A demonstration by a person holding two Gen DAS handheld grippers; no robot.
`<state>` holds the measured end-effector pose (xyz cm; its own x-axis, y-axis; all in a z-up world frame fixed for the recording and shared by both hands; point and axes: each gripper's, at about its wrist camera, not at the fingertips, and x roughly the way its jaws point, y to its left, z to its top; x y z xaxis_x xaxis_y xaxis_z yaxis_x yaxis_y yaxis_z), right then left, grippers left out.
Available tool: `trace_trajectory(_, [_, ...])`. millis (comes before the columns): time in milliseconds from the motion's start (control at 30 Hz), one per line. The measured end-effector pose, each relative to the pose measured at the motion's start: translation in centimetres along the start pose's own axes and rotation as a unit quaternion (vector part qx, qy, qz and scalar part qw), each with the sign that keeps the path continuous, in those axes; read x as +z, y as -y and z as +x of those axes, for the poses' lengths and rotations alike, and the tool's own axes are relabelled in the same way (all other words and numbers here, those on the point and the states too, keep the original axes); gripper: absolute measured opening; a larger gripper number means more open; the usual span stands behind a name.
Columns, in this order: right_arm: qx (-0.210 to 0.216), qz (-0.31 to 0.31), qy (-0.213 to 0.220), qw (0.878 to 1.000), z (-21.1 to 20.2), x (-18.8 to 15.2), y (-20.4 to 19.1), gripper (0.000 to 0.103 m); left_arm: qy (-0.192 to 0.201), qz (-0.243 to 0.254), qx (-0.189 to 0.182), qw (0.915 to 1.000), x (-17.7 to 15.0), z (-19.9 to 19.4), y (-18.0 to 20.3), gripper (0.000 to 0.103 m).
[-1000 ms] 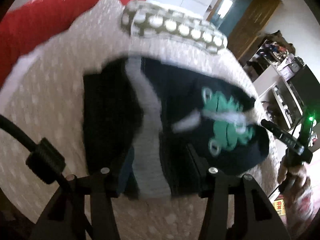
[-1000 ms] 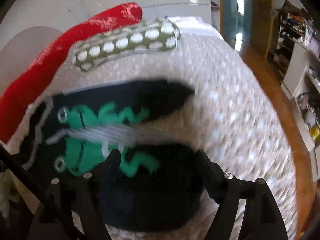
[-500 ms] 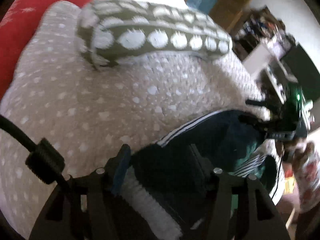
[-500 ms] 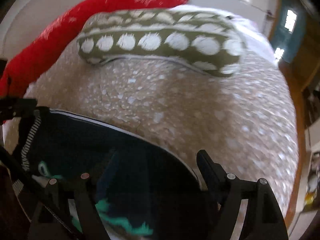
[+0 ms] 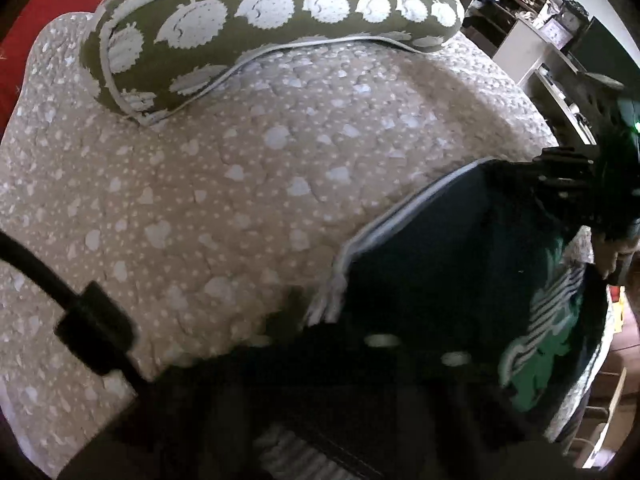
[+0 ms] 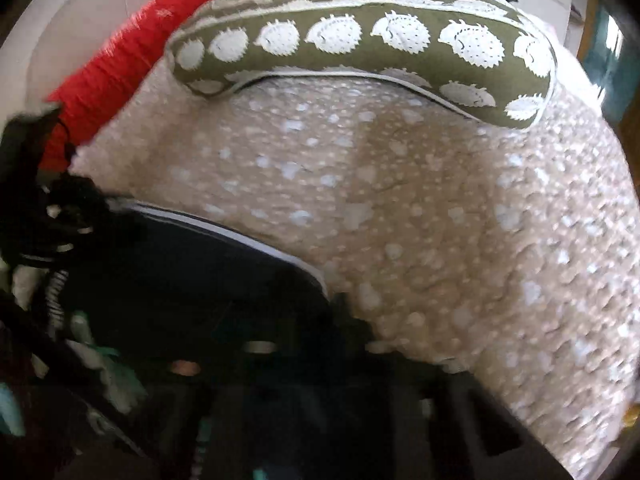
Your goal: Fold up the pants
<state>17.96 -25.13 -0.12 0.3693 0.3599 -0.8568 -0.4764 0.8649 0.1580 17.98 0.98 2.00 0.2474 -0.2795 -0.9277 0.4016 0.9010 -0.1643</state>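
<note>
The dark navy pants (image 5: 452, 264) with a white side stripe and a green print hang between my two grippers above the beige spotted bedspread (image 5: 224, 184). My left gripper (image 5: 336, 320) is shut on one end of the pants, its fingers dark and blurred at the bottom of the left wrist view. My right gripper (image 6: 320, 320) is shut on the other end of the pants (image 6: 192, 280). The right gripper also shows in the left wrist view (image 5: 568, 176), and the left gripper in the right wrist view (image 6: 68, 216).
An olive pillow with white hedgehogs (image 5: 272, 20) lies across the far side of the bed, also in the right wrist view (image 6: 380, 36). A red blanket (image 6: 120, 48) lies behind it. White shelves (image 5: 536, 36) stand beyond the bed's right side.
Both grippers closed on the pants and lifted them off the bedspread, carrying them toward the pillow. The pants went from lying flat to hanging stretched between the grippers.
</note>
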Motion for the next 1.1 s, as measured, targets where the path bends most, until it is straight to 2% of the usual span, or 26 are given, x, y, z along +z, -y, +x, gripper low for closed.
trace_trajectory(133, [-0.021,-0.001,0.019,1.000,-1.6,-0.3,-1.1,0.008,0.023,-0.005,0.019,0.9995,-0.3,-2.2,1.0,0.008])
trace_trajectory(300, [-0.037,-0.005,0.061,0.997,-6.0,-1.5,-3.2,0.008,0.063,-0.014,0.031,0.9975,-2.3,-6.8,2.7,0.008])
trace_trajectory(433, [-0.054,-0.014,0.091,0.994,-10.0,-4.1,-5.7,0.008,0.097,-0.016,0.038,0.9944,-5.2,-10.2,4.7,0.008])
trace_trajectory(600, [-0.062,-0.020,0.114,0.991,-12.8,-8.6,-8.9,0.008,0.125,-0.017,0.044,0.9910,-9.7,-12.5,6.8,0.008])
trace_trajectory(833, [-0.054,-0.008,0.106,0.993,-12.4,-16.5,-12.0,0.008,0.131,-0.029,0.054,0.9895,-17.0,-12.1,9.4,0.008])
trace_trajectory(933, [-0.048,0.009,0.093,0.994,-11.1,-19.4,-12.2,0.008,0.113,-0.036,0.065,0.9908,-19.2,-10.4,9.9,0.012])
trace_trajectory(967, [-0.045,0.019,0.090,0.995,-10.7,-20.0,-12.0,0.012,0.103,-0.039,0.070,0.9915,-19.8,-9.6,9.9,0.015])
trace_trajectory(1000, [-0.042,0.031,0.088,0.995,-10.5,-20.6,-11.7,0.020,0.095,-0.044,0.072,0.9919,-20.2,-9.0,9.7,0.017])
trace_trajectory(1100, [-0.029,0.072,0.101,0.992,-11.0,-22.2,-10.9,0.030,0.091,-0.059,0.054,0.9926,-21.7,-8.8,9.2,0.020])
